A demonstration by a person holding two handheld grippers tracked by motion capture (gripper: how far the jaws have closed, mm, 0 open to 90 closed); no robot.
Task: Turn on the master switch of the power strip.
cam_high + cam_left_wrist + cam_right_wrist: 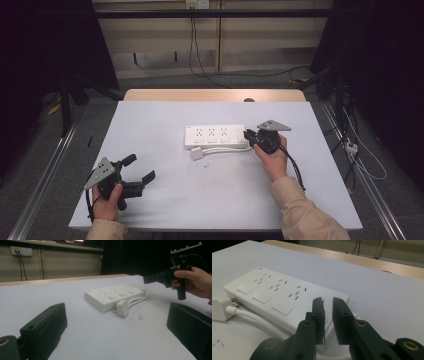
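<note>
A white power strip (215,136) lies flat near the middle of the table (165,200), a little toward the far edge, with its own white cord (225,150) looped along its near side and ending in a white plug (197,154) that rests on the table just beside it. The strip looks like a rigid plastic box, light enough to slide and fairly smooth, so a pinch across its short end or its thin edge would likely hold better than one across the broad top. The cord is soft and would trail or snag; the plug is small and hard, an easy thing to pinch by its sides.

The right tongs (327,315) sit at the strip's right end, low over the corner where the cord leaves. Their jaws are nearly together with a narrow gap, and nothing is clearly caught between them; whether they touch the strip I cannot tell. The left tongs (136,171) rest near the table's near left corner, spread wide and empty, well apart from the strip.
</note>
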